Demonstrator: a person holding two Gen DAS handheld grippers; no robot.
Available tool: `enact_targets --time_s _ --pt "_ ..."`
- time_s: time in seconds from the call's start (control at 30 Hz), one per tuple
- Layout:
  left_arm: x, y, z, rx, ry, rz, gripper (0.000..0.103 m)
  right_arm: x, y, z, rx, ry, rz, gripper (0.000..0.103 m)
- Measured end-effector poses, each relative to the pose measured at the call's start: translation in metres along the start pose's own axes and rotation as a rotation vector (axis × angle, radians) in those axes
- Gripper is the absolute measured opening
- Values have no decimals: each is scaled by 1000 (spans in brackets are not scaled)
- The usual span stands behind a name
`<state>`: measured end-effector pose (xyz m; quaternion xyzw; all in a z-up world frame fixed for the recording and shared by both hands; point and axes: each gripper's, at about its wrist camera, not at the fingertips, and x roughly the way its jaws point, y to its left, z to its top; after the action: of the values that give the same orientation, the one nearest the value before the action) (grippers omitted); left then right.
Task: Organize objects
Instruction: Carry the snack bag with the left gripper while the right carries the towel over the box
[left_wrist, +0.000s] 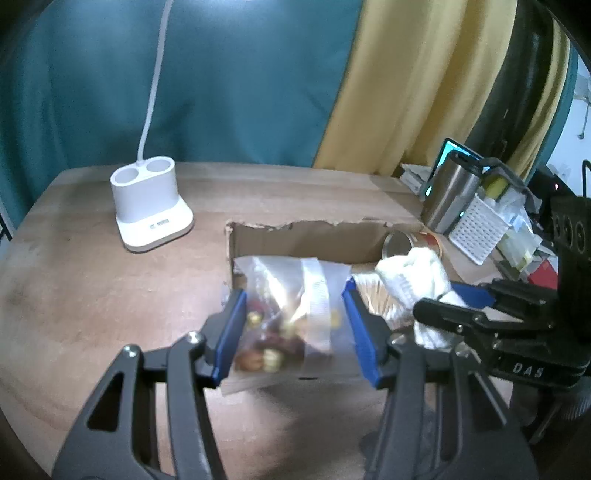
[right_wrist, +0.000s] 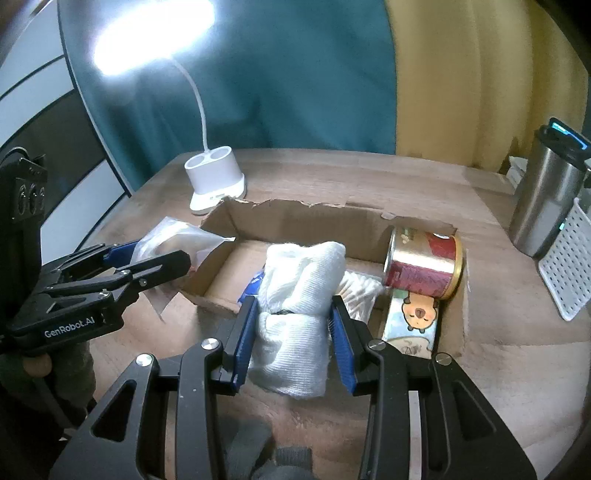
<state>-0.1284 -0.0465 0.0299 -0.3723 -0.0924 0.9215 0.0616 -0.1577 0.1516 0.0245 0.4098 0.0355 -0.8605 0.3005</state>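
Left tool pinches a clear snack bag over the cardboard box's left edge; right tool pinches a rolled white cloth above its near wall. Step in hand: loading the box. Next, each needs lowering inside and releasing, clear of the tin can.

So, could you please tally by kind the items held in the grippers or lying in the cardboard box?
Clear bag of snacks, held by the left gripper: 1
White rolled cloth, held by the right gripper: 1
Tin can, on its side in the cardboard box: 1
Cartoon tape roll: 1
Cotton swab bundle: 1
Total: 5
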Motion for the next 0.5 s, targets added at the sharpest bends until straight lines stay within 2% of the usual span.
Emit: enact_targets --time_s 0.5 --pt "37 3 7 -9 66 51 55 21 -11 14 3 20 41 40"
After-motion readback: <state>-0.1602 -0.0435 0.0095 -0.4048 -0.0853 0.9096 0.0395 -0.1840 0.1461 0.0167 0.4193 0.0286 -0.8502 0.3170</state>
